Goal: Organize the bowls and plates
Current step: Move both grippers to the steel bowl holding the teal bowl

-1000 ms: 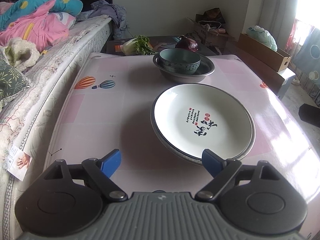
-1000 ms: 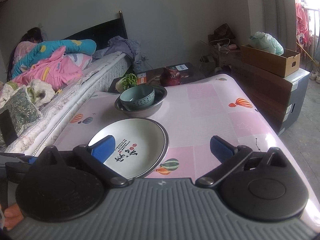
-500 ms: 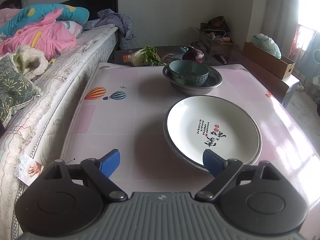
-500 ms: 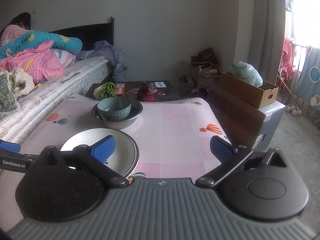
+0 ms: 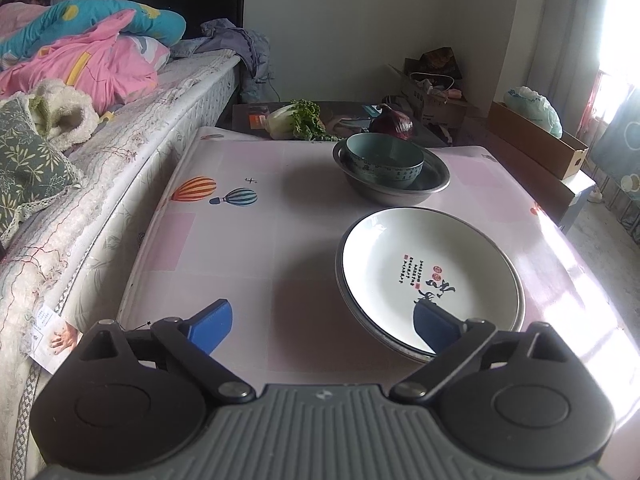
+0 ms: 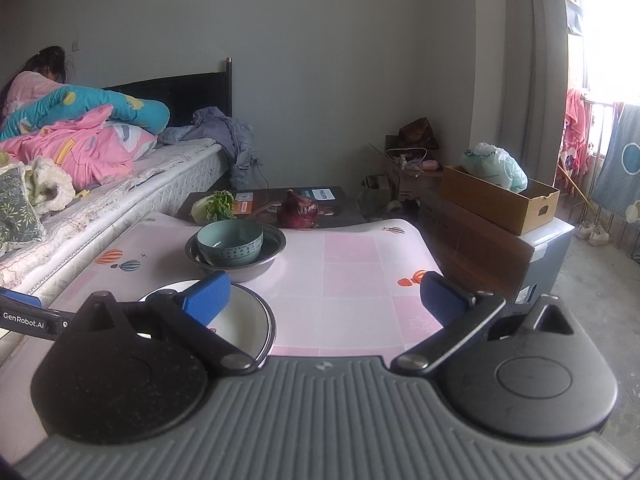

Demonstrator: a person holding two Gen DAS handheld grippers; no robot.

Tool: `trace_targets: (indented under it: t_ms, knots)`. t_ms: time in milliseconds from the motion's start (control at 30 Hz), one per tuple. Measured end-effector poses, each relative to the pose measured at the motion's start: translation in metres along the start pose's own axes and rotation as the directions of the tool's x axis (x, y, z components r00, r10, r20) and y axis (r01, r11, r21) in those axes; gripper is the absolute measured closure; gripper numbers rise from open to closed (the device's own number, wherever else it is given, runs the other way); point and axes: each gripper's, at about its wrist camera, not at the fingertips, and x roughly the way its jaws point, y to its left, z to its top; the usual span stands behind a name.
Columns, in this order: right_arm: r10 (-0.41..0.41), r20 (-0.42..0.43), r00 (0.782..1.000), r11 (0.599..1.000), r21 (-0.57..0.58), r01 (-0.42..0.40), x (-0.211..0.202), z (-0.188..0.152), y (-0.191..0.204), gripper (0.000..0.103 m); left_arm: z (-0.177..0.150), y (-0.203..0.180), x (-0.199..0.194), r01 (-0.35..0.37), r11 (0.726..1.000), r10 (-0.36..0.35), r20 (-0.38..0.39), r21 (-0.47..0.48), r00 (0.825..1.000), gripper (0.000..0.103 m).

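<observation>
A white plate with black and red writing [image 5: 430, 276] lies on a metal plate on the pink table [image 5: 248, 248]. Behind it a teal bowl [image 5: 384, 160] sits inside a metal bowl [image 5: 434, 182]. My left gripper [image 5: 322, 326] is open and empty above the table's near edge, its right finger over the plate's near rim. My right gripper [image 6: 326, 298] is open and empty, held above the table's near side. In the right wrist view the plate [image 6: 248, 316] lies under its left finger and the teal bowl [image 6: 230, 246] stands beyond.
A bed with pink and blue bedding [image 5: 80, 64] runs along the table's left side. A cabbage [image 5: 294, 120] and a red onion [image 5: 392, 122] lie on a dark low table behind. Cardboard boxes [image 6: 500, 200] stand at the right.
Both grippers have pulled back and risen. The view tilted up, the dishes look farther away. The jaws stay open and the dishes have not moved.
</observation>
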Motion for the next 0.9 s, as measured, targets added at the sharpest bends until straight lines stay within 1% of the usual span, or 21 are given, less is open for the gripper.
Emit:
trace_targets:
  t_ms: [167,300,433,500,600,733,800,867,900]
  knots:
    - [0.065,-0.024,0.998,0.994,0.093,-0.062,0.022,0.006,-0.008,0.001,0.018,0.012,0.004,-0.007,1.000,0.007,0.034,-0.007,0.999,0.004]
    - [0.105,-0.038,0.994,0.983,0.154,-0.098,0.050,0.018,-0.016,0.001,0.040,0.021,0.014,-0.001,1.000,0.003,0.073,-0.028,0.997,0.004]
    - [0.160,-0.072,0.985,0.971,0.191,-0.144,0.088,0.030,-0.021,0.001,0.061,0.028,0.036,0.041,0.998,-0.036,0.086,-0.055,0.996,0.003]
    - [0.202,-0.083,0.976,0.963,0.197,-0.183,0.110,0.036,-0.021,0.001,0.069,0.030,0.048,0.053,0.996,-0.047,0.093,-0.069,0.995,0.003]
    - [0.245,-0.119,0.962,0.953,0.212,-0.216,0.145,0.043,-0.021,0.002,0.086,0.033,0.070,0.074,0.994,-0.065,0.100,-0.084,0.993,0.003]
    - [0.290,-0.187,0.939,0.937,0.253,-0.239,0.204,0.050,-0.020,0.004,0.109,0.029,0.103,0.084,0.995,-0.079,0.091,-0.057,0.993,0.005]
    - [0.308,-0.213,0.927,0.930,0.271,-0.247,0.229,0.052,-0.020,0.007,0.120,0.025,0.122,0.085,0.996,-0.082,0.071,-0.041,0.994,0.008]
    - [0.319,-0.251,0.914,0.924,0.298,-0.241,0.259,0.053,-0.020,0.013,0.129,0.020,0.142,0.086,0.996,-0.085,0.041,-0.029,0.996,0.014]
    - [0.325,-0.264,0.908,0.921,0.307,-0.241,0.270,0.053,-0.020,0.015,0.131,0.019,0.149,0.090,0.996,-0.089,0.031,-0.023,0.996,0.015]
